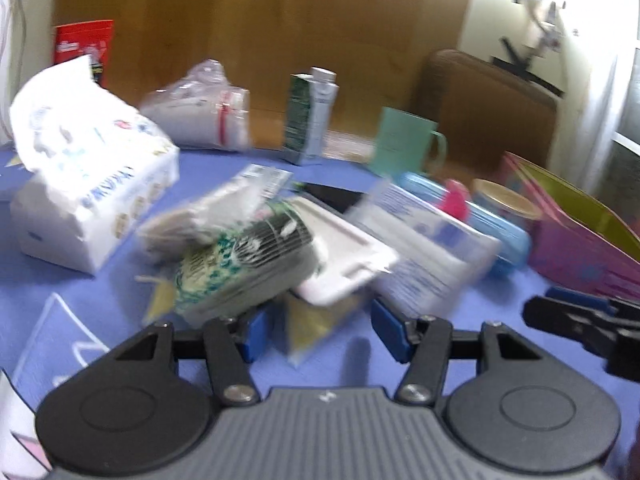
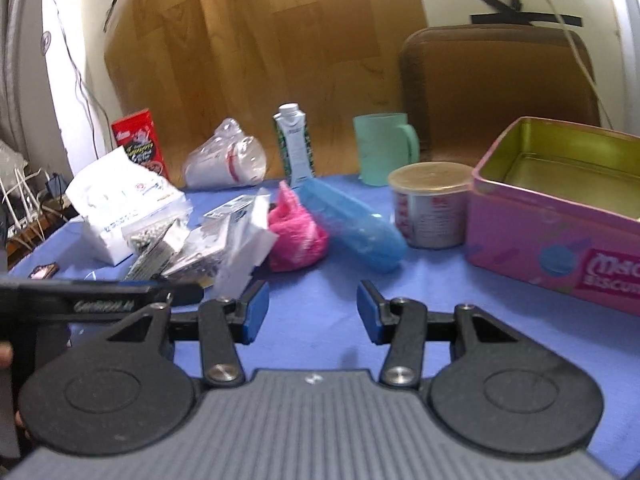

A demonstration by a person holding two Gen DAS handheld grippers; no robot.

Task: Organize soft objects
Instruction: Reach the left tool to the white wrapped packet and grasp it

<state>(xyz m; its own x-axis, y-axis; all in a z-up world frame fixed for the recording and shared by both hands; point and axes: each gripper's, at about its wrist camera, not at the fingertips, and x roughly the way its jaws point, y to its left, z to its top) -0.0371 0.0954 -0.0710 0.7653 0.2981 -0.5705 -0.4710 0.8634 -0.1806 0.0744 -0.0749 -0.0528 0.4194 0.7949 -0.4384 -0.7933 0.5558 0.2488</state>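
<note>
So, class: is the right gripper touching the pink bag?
Apart. In the right wrist view the right gripper is open, with bare blue cloth between its fingertips and the pink bag farther back.

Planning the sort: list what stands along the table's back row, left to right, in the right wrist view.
red snack box → bagged cups → drink carton → green mug → lidded can → pink biscuit tin

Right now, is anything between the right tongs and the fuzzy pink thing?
Nothing visible. The right tongs are open and empty, with only bare blue tablecloth up to the pink thing. A white packet lies just left of that path.
</note>
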